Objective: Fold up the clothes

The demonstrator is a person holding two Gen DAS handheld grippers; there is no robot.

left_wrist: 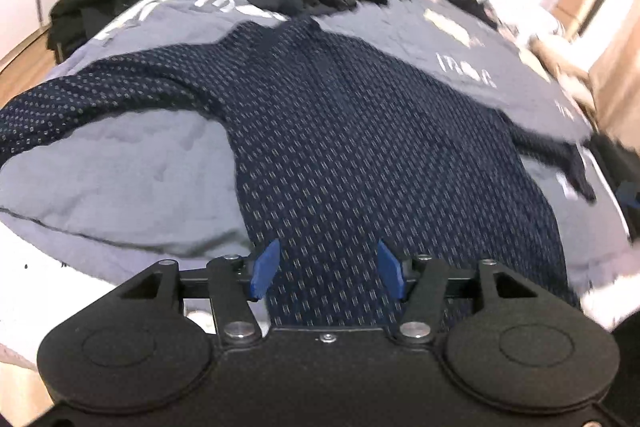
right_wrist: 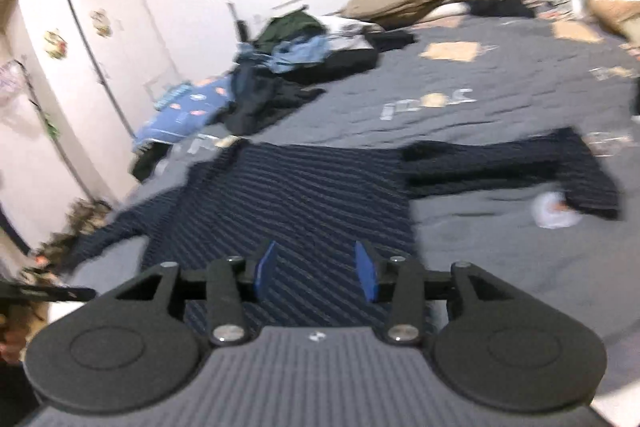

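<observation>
While spread flat on bed [left_wrist: 120, 163] for folding: navy patterned sweater [left_wrist: 360, 147], sleeves out; left gripper [left_wrist: 326, 269], right gripper [right_wrist: 316, 271] above hem, fingers apart, empty.

A dark navy knit sweater [left_wrist: 360, 131], its cloth flecked with pale dashes, lies on a matt grey quilted bedspread [left_wrist: 120, 179]. The left gripper [left_wrist: 328, 269] shows matt black plastic arms, blue plastic fingers [left_wrist: 266, 263] and shiny metal bolts; the right gripper [right_wrist: 316, 269] looks alike.
</observation>
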